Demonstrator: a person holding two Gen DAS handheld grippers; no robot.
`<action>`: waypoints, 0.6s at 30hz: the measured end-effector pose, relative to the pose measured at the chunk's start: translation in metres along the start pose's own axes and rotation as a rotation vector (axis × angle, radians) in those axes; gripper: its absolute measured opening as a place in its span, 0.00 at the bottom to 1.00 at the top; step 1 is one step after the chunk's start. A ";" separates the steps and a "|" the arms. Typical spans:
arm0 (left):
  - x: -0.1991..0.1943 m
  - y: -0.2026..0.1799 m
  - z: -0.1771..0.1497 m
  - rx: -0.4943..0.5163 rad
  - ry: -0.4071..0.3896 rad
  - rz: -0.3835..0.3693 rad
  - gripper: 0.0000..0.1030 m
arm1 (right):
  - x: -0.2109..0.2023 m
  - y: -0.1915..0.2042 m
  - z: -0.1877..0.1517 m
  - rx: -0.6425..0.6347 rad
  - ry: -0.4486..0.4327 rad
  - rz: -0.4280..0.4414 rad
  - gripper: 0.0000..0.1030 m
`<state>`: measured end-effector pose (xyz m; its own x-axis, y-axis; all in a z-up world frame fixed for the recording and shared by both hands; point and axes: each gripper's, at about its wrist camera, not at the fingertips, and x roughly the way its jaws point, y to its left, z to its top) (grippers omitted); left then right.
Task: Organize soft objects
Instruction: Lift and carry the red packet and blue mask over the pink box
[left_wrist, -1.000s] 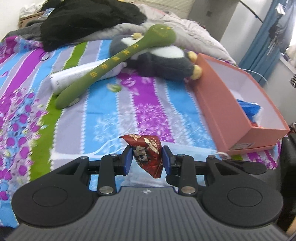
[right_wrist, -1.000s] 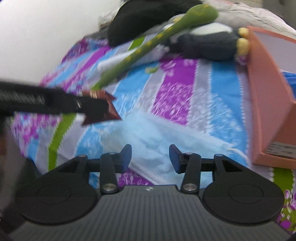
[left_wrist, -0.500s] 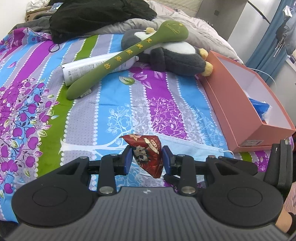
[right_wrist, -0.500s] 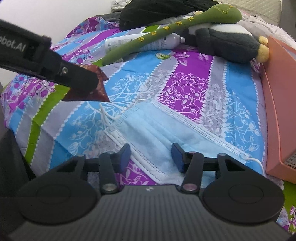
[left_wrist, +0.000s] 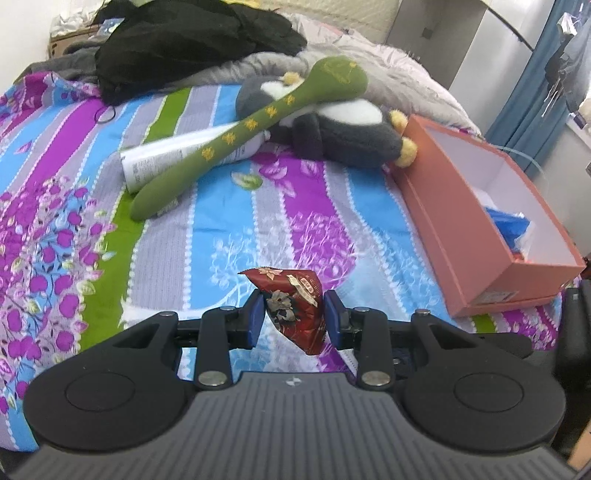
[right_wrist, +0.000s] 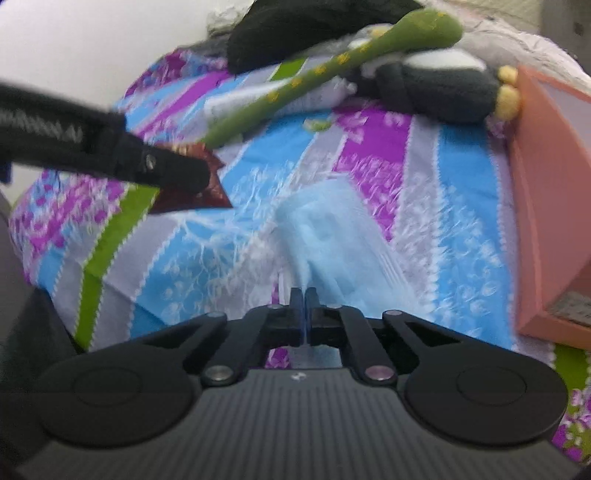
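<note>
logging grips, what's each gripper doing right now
Left gripper: shut on the red snack packet.
Right gripper: jaws just closed, pinching the blue face mask.

Near half of bed (left_wrist: 229, 221): broad open stretch of striped sheet, passable from the near edge towards the middle. Light blue face mask (right_wrist: 332, 236) lies flat there, no real bar to passage. Right side blocked by upright wall of orange box (left_wrist: 443, 236); box top open, blue items inside at its near end. Far side closed off: green plush stick (left_wrist: 251, 125) runs diagonally over white bottle (left_wrist: 166, 158) and onto grey plush penguin (left_wrist: 343, 136), which touches the box corner. Behind, black clothing heap (left_wrist: 184, 40). Left strip of sheet clear.
</note>
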<state>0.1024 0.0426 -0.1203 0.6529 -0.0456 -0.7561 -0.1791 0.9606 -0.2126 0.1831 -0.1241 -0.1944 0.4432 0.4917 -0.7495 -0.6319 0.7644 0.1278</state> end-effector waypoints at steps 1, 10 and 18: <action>-0.002 -0.002 0.004 0.004 -0.007 -0.003 0.38 | -0.007 -0.001 0.004 0.010 -0.016 -0.005 0.05; -0.028 -0.037 0.050 0.056 -0.096 -0.087 0.38 | -0.082 -0.017 0.049 0.067 -0.193 -0.060 0.05; -0.044 -0.094 0.104 0.152 -0.176 -0.185 0.38 | -0.153 -0.049 0.087 0.070 -0.369 -0.170 0.05</action>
<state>0.1669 -0.0170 -0.0024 0.7844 -0.1883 -0.5909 0.0589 0.9711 -0.2313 0.2014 -0.2005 -0.0291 0.7443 0.4623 -0.4820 -0.4903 0.8683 0.0758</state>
